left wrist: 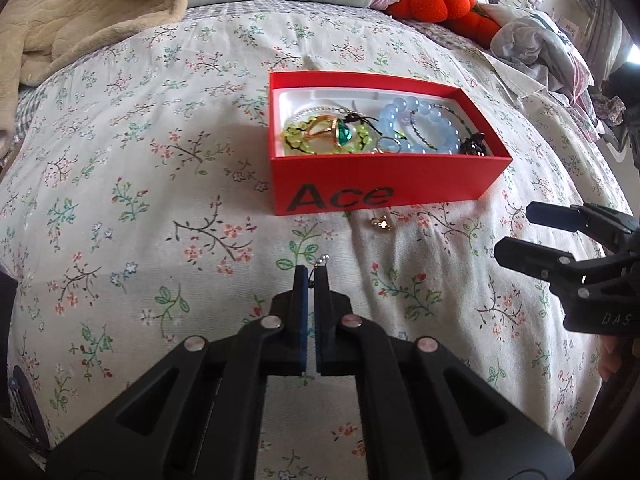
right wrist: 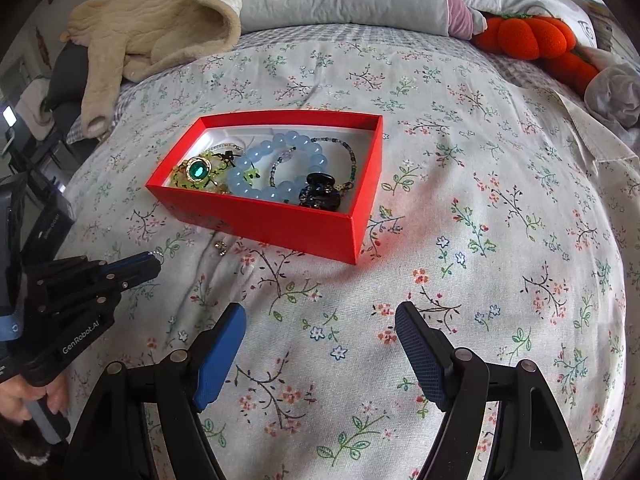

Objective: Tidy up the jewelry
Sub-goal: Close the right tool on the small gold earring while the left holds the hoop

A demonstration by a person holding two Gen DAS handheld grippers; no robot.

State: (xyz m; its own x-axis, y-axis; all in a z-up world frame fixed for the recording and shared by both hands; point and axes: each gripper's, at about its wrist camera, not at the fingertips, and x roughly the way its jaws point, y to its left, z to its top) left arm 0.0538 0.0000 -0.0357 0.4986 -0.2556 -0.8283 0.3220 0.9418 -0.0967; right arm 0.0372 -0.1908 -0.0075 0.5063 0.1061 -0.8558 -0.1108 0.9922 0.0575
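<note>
Your left hand-held gripper (left wrist: 311, 276) is pinched together on a small silver beaded chain piece (left wrist: 322, 261) whose tip pokes out just past the fingertips, low over the floral-print bed quilt (left wrist: 160, 200), with the open red cardboard box printed "Ace" (left wrist: 384, 190) at about 1 o'clock from it in the left wrist view. Keep that pinch firm, since I judge so little of the chain is caught that it could slip; lift clear of the near red wall, carry it over the white inside of the box, and only part the fingers once the tips are past the rim. Your right hand-held gripper (right wrist: 320, 320) stands wide apart and holds nothing, hovering over the quilt with the box at about 11 o'clock from it. One small gold clover-shaped charm (left wrist: 383, 224) lies loose on the quilt just beside the box's near wall, at about 1 o'clock from the left fingertips, so it looks the natural next pick. By count: one box, one chain piece in hand, one loose charm, and inside the box one pale blue round-bead bracelet (right wrist: 276, 160), one yellow-green bead bracelet (left wrist: 294, 136), one gold-rimmed green gem brooch (right wrist: 197, 169), one thin dark-green seed-bead strand (right wrist: 352, 160), one black hair claw clip (right wrist: 320, 192) and one plain metal ring (left wrist: 390, 145); smaller bits there are too tangled to count
</note>
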